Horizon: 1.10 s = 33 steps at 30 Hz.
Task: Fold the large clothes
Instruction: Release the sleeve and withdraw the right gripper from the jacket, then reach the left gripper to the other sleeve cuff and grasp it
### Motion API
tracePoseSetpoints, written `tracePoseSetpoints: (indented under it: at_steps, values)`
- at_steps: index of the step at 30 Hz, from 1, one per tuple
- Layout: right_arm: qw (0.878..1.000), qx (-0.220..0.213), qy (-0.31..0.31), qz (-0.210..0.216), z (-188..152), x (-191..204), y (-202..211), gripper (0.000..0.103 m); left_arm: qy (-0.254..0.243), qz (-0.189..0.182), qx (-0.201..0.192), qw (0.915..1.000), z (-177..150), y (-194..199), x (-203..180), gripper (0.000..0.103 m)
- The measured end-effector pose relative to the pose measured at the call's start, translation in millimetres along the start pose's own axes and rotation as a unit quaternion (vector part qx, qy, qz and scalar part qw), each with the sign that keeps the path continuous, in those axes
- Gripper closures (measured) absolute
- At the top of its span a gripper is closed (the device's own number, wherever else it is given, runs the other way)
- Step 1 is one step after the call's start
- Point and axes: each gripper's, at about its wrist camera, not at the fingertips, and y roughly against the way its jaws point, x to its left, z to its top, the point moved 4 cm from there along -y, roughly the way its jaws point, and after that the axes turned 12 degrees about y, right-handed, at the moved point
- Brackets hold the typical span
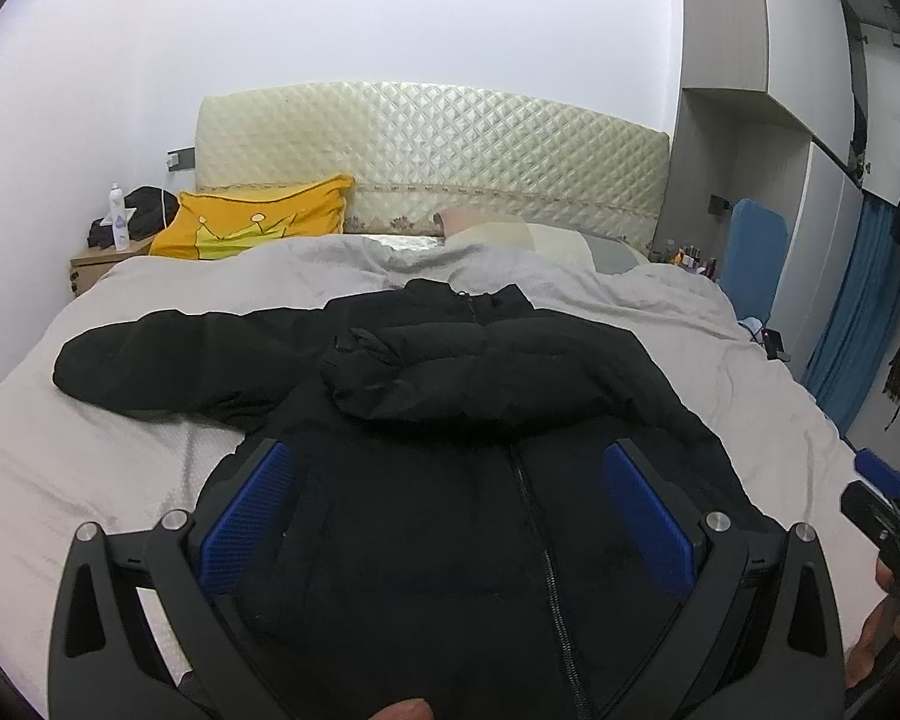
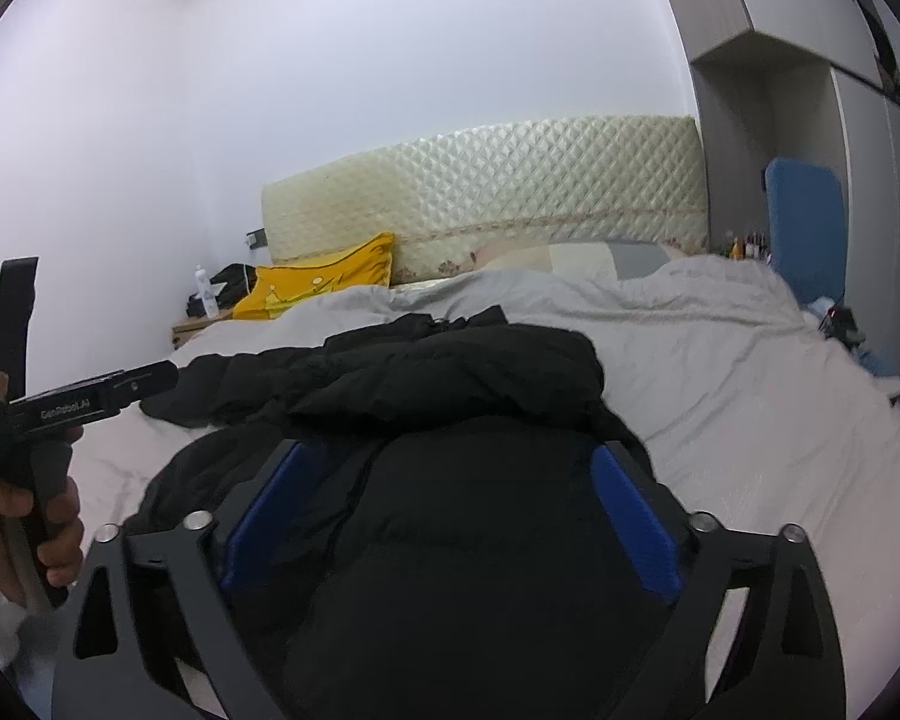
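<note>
Black puffer jacket (image 1: 450,420) laid out front-up on the bed (image 1: 120,450), zipper running down the middle, collar pointing at the headboard end and the hem hanging toward the foot edge. One sleeve (image 1: 168,360) is stretched out flat toward the left edge of the bed, the other sleeve (image 1: 426,372) is folded across the chest, lying in a puffy lump just below the collar.

Both claws are hovering over the lower half of the jacket. Left claw (image 1: 444,516) is spread wide, blue pads (image 1: 246,522) well apart, nothing between them but the jacket front underneath; can't tell if the tips actually touch the fabric. Right claw (image 2: 450,516) is the same deal, released and wide, sitting over the right side of the jacket body with the folded sleeve just ahead of it. In the right wrist view you can see the person's hand (image 2: 24,534) wrapped around the left tool's handle off to the side.

Rest of the room: grey duvet (image 2: 660,348) bunched up toward the headboard (image 1: 438,144), yellow pillow (image 1: 252,222) in the far left corner of the bed, nightstand (image 1: 96,264) beside it with a white bottle (image 1: 117,216) on top, blue chair (image 1: 750,252) along the right edge.
</note>
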Motion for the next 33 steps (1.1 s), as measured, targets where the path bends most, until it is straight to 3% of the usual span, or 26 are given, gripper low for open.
tracePoseSetpoints:
  at_steps: [11, 20, 27, 33]
  values:
    - [1.000, -0.021, 0.005, -0.018, 0, -12, 4, 0.000, -0.012, 0.005, 0.020, 0.9997, 5, -14, 9, 0.000]
    - [0.999, -0.019, -0.004, -0.028, -4, -22, -1, 0.000, -0.011, 0.030, 0.014, 0.9994, 31, -23, 25, 0.000]
    - [0.999, -0.015, -0.006, -0.029, -6, -22, -8, 0.000, 0.022, 0.051, 0.021, 0.9982, 70, -41, 63, 0.000]
    - [0.999, -0.019, -0.025, -0.034, -6, -28, -11, 0.000, 0.042, 0.104, 0.011, 0.9937, 94, -49, 117, 0.000]
